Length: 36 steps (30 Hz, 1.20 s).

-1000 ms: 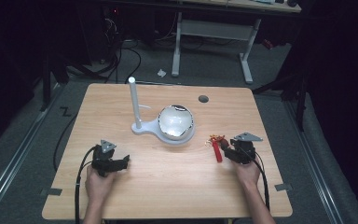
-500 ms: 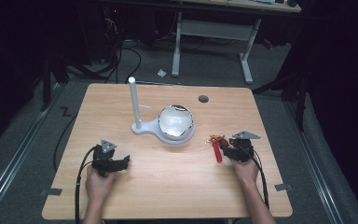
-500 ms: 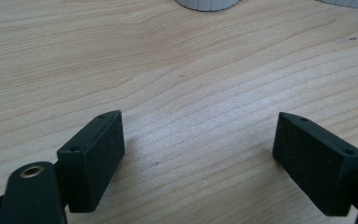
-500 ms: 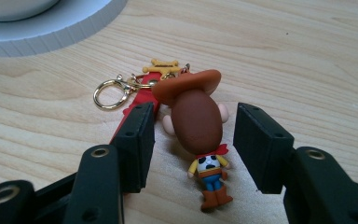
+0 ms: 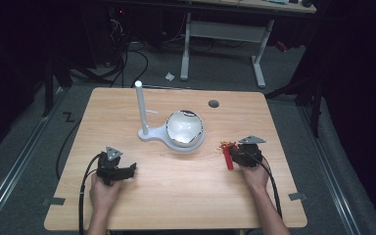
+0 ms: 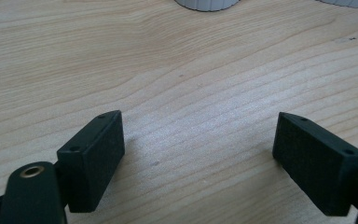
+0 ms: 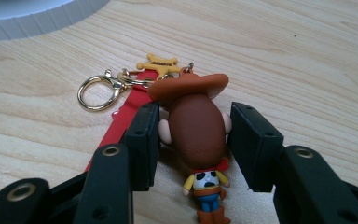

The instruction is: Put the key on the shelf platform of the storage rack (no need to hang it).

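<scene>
1. Nearest the person, the left gripper [image 5: 122, 171] sits low at the near-left of the worktop [image 5: 176, 196]. Its fingers [image 6: 93, 158] are spread wide with nothing but bare wood between them, so it's holding nothing.

2. Over at the near-right, the right gripper [image 7: 193, 144] is the one on the job. A little cowboy keychain figure [image 7: 198, 135] lies flat on the wood right between its fingers [image 7: 142, 140].

3. The key relation: the figure's long axis runs straight along the fingers, boots towards the hand, brown hat [image 7: 189, 86] pointing away. The fingers flank its big head on either side, partly closed and looking like they touch or nearly touch it. I can't tell if it's a firm pinch yet, and the figure looks like it's resting on the worktop rather than lifted.

4. Just past the hat are the gold star charm [image 7: 158, 63], a gold clasp ring [image 7: 95, 91] to the left, and a red strap [image 7: 121, 116] running back under the left finger. My guess is that trailing stuff will drag or swing on a lift.

5. Farther off, mid-worktop, there's a white stand with an upright post [image 5: 140, 107] and a shiny round bowl or mirror [image 5: 183, 128] on its base, well apart from both grippers. The right hand is way nearer the figure than the left.
</scene>
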Available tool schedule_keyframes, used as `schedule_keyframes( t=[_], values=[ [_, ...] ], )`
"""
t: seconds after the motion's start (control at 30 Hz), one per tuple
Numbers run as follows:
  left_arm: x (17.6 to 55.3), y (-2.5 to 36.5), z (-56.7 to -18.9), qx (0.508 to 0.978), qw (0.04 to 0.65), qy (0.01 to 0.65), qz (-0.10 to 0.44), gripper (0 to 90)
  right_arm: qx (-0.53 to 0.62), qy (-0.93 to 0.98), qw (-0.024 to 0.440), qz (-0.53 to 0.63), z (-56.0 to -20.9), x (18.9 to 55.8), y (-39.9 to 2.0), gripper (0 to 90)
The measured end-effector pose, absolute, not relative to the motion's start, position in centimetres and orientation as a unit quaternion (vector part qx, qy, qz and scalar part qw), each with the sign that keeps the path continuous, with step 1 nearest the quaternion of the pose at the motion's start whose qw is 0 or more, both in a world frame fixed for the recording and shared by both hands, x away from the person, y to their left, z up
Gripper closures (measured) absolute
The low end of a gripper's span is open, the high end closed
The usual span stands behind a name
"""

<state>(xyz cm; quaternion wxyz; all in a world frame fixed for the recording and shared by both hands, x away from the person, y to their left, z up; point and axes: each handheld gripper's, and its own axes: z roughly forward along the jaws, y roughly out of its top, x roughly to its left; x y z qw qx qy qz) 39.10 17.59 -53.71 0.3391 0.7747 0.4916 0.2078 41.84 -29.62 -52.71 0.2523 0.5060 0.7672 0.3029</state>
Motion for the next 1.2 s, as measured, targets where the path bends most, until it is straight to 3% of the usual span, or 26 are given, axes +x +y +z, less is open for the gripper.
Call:
schedule_keyframes(
  t=[0.7,1.2],
  values=[
    [39.1,17.6,-53.7,0.775,0.339,0.492,0.208,17.1,0.505,0.737,0.231,0.385,-49.7,40.4,-30.7,55.6],
    [39.2,17.6,-53.7,0.774,0.341,0.492,0.207,17.9,0.485,0.728,0.249,0.414,-45.8,39.0,-31.9,55.6]
  ],
)
